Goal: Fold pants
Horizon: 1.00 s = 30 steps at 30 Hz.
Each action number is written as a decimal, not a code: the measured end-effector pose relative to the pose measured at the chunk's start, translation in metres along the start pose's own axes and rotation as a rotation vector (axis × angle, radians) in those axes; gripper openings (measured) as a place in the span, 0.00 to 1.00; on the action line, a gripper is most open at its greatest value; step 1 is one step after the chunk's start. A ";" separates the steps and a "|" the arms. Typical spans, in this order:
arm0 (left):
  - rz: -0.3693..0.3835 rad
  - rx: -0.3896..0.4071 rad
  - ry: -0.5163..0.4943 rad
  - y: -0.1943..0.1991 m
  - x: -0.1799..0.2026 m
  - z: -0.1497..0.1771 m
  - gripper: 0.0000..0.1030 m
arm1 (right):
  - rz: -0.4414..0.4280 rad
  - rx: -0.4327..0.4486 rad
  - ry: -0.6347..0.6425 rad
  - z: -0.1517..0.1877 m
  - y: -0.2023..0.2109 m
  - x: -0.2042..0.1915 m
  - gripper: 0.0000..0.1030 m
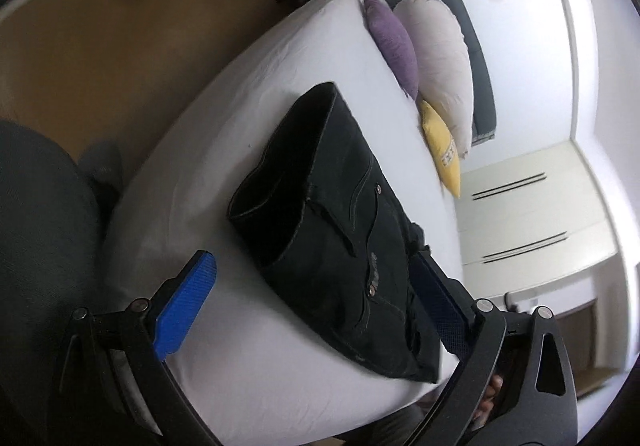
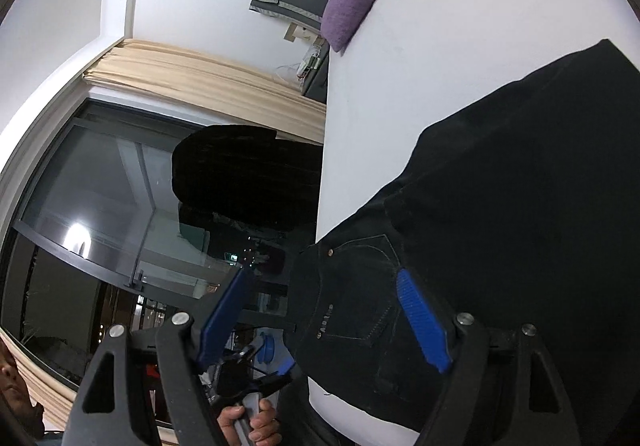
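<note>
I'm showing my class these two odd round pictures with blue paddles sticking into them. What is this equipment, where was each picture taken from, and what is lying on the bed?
There is no robot here. A person holds a two-finger gripper in each hand, and each gripper carries a wide-angle camera looking along its blue fingers, hence the round, bent pictures.

One picture is from the left gripper, the other from the right gripper. Both stand open and hold nothing.

On the white bed lie black pants, already folded over, with the waistband near the bed's edge. Each gripper straddles that end. At the head of the bed lean a purple pillow, a white pillow and a yellow pillow.
</note>
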State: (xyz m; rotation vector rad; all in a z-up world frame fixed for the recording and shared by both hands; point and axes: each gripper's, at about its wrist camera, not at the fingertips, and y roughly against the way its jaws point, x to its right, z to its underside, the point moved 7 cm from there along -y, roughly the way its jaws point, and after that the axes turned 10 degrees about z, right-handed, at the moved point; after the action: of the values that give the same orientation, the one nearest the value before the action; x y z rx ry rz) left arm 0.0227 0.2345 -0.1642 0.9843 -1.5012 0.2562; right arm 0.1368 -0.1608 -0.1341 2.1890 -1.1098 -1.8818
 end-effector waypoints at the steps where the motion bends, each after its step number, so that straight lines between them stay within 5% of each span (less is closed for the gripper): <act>1: 0.017 0.001 0.031 -0.004 -0.005 -0.002 0.93 | -0.001 -0.002 -0.005 0.000 -0.003 0.000 0.78; 6: 0.064 0.054 0.128 -0.016 -0.032 -0.015 0.87 | -0.026 -0.017 -0.036 0.003 -0.008 0.005 0.71; 14: 0.124 0.028 0.229 -0.035 -0.039 -0.019 0.26 | -0.004 -0.064 -0.046 0.000 -0.020 0.013 0.70; 20: 0.149 0.030 0.243 -0.038 -0.043 -0.026 0.15 | 0.097 -0.118 -0.092 0.005 -0.033 0.037 0.69; 24: 0.135 0.035 0.189 -0.036 -0.028 -0.033 0.13 | 0.221 -0.161 -0.104 0.013 -0.039 0.060 0.36; 30: 0.110 0.022 -0.012 -0.041 0.036 -0.044 0.13 | 0.219 -0.138 -0.106 0.015 -0.037 0.067 0.35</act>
State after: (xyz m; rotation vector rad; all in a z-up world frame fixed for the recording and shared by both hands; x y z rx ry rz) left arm 0.0871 0.2243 -0.1385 0.9236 -1.5683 0.3464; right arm 0.1412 -0.1627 -0.2120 1.8339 -1.1452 -1.9332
